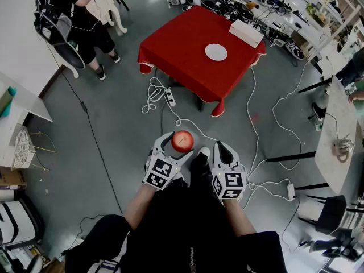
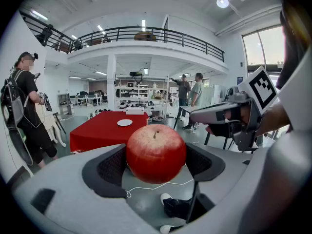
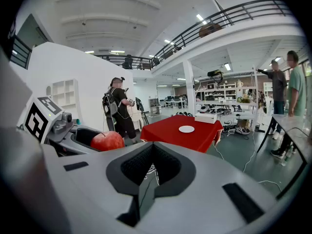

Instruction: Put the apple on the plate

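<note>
A red apple [image 1: 182, 141] [image 2: 156, 152] sits between the dark pads of my left gripper [image 1: 178, 145] [image 2: 155, 165], which is shut on it and held well above the floor. The apple [image 3: 107, 141] also shows at the left of the right gripper view. My right gripper [image 1: 220, 148] [image 3: 152, 165] is beside the left one, its jaws together with nothing in them. Some way ahead stands a table with a red cloth [image 1: 182, 50] [image 2: 100, 130] [image 3: 170, 133]. A white plate [image 1: 216, 52] [image 2: 125, 122] [image 3: 186, 129] lies on it, with nothing on the plate.
A white box [image 1: 245, 33] lies on the table's far corner. Cables and a power strip [image 1: 162, 94] trail over the grey floor between me and the table. A person [image 1: 74, 16] stands at the left, two more people [image 2: 190, 89] at the right, near a white table [image 1: 338, 135].
</note>
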A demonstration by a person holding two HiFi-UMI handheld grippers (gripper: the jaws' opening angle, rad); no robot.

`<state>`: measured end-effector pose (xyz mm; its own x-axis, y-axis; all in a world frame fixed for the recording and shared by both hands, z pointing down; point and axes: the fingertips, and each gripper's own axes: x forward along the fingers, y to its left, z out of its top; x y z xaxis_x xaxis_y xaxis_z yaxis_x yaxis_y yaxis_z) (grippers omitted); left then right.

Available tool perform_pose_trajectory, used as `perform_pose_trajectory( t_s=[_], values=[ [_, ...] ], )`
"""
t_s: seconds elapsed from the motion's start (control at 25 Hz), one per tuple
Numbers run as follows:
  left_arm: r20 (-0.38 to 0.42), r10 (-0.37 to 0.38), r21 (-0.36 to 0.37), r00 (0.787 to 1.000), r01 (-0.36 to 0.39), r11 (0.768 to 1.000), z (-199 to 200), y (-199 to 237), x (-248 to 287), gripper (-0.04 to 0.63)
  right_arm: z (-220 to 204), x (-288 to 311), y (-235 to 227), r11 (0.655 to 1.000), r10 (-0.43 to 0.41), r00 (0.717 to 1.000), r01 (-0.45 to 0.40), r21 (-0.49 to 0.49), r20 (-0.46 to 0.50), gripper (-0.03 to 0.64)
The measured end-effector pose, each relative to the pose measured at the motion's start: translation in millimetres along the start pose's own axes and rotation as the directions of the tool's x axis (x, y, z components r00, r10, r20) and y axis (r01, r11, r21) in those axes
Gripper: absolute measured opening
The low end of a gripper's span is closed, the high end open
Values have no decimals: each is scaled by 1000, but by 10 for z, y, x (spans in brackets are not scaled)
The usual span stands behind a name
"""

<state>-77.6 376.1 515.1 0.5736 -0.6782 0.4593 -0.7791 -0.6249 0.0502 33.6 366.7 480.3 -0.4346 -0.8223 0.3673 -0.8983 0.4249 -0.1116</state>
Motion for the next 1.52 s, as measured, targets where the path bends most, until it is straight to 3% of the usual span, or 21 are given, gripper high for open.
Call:
perform_pose_trajectory(
  t_s=[0.4,1.04,1.52],
  values=[
    [0,-9,1,1000,9,1000,6,-4,34,383,58,-11,-35,999,2,999,-4,38,46,12],
    [-8,-6,-18,1000,6,1000,-55,47,-22,383,-3,13,83,999,30,999,-31,42,24,12],
    [-19,-42,-24,999,41,999,111,128,415,383,69,237,-214,998,25,1000,-25,58,-2,12]
  ],
)
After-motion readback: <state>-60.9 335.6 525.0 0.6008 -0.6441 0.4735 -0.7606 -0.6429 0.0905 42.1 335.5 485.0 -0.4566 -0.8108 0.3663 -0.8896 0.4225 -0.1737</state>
